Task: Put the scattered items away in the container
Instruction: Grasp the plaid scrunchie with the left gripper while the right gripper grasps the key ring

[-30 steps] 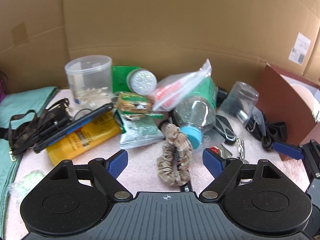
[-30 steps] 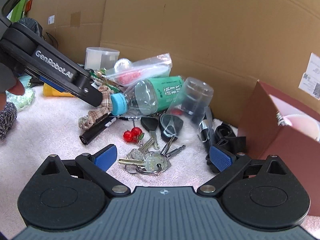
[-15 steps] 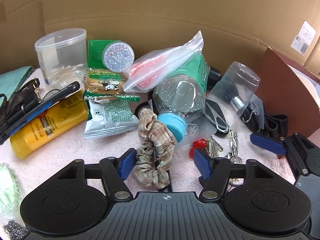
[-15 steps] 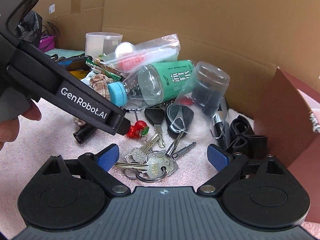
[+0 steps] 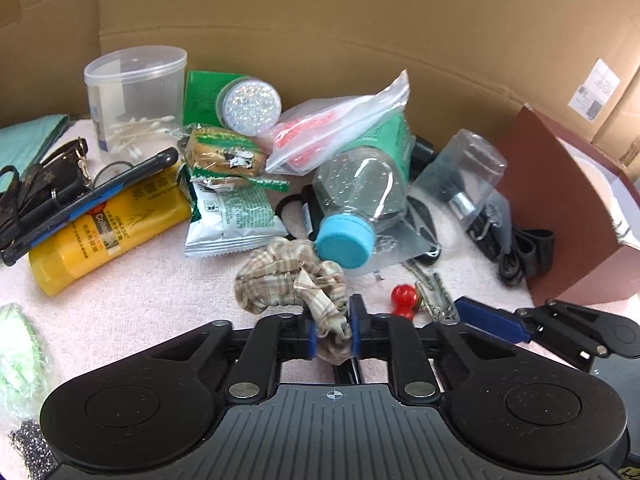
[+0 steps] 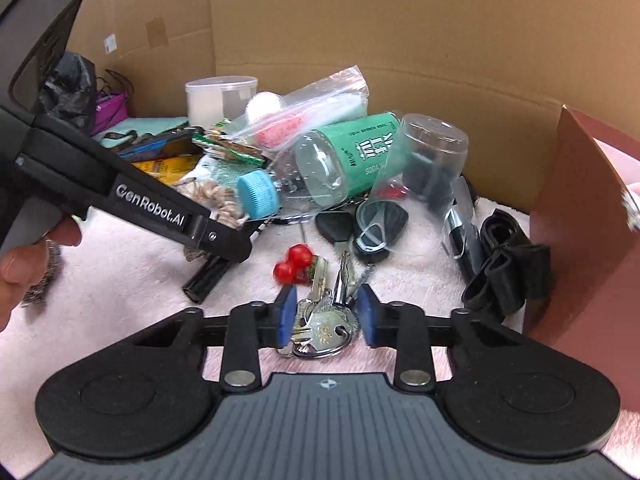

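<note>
My left gripper (image 5: pixel 333 336) is shut on a beige plaid scrunchie (image 5: pixel 288 280) that lies on the pink cloth in front of a bottle with a blue cap (image 5: pixel 346 240). My right gripper (image 6: pixel 326 320) has closed around a bunch of keys (image 6: pixel 324 320) with a red cherry charm (image 6: pixel 294 264); the blue pads sit on either side of the bunch. The brown box (image 6: pixel 584 240) stands at the right, and it also shows in the left wrist view (image 5: pixel 568 208). The left gripper's body (image 6: pixel 160 208) crosses the right wrist view.
A pile lies against the cardboard wall: yellow tube (image 5: pixel 104 224), snack packets (image 5: pixel 228 208), clear tub of cotton swabs (image 5: pixel 132 96), zip bag (image 5: pixel 340 128), clear cup (image 5: pixel 460 176), car key (image 6: pixel 376 220), black strap (image 6: pixel 504 268), black marker (image 6: pixel 204 280).
Both grippers moved forward and down and closed: the left onto the scrunchie, the right around the keys. The left pads went from wide apart to pinching the fabric.
</note>
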Motion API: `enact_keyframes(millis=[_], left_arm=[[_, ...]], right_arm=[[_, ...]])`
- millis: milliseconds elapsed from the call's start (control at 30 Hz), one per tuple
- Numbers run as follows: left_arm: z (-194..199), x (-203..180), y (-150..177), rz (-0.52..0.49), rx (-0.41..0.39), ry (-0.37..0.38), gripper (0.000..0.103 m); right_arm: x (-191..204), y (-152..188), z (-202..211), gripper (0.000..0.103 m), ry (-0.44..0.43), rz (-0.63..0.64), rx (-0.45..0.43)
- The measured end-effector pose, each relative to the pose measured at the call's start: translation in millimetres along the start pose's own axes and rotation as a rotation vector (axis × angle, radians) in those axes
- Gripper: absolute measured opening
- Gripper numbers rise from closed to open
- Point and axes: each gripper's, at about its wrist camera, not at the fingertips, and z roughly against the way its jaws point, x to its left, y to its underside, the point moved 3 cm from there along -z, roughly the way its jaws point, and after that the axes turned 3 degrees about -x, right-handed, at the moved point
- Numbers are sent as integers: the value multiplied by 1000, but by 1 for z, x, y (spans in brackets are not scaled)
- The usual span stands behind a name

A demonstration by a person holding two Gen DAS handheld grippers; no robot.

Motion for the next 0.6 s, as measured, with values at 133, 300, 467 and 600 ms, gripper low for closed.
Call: enact_keyframes(millis=[133,300,467,600], left_arm=[[9,-8,2,-17,-7,25,8],[20,-18,3,-17,-22,48,8],[31,-32,0,-39,-46,74,8],[38,-48,-2,-52,-50,100,8]], right_arm=[[4,4,12,25,-13,14,-18],[5,7,20,20,-16,13,-37],[1,7,32,11,-12,3,-67],[0,7,44,10,-13,1,-94]])
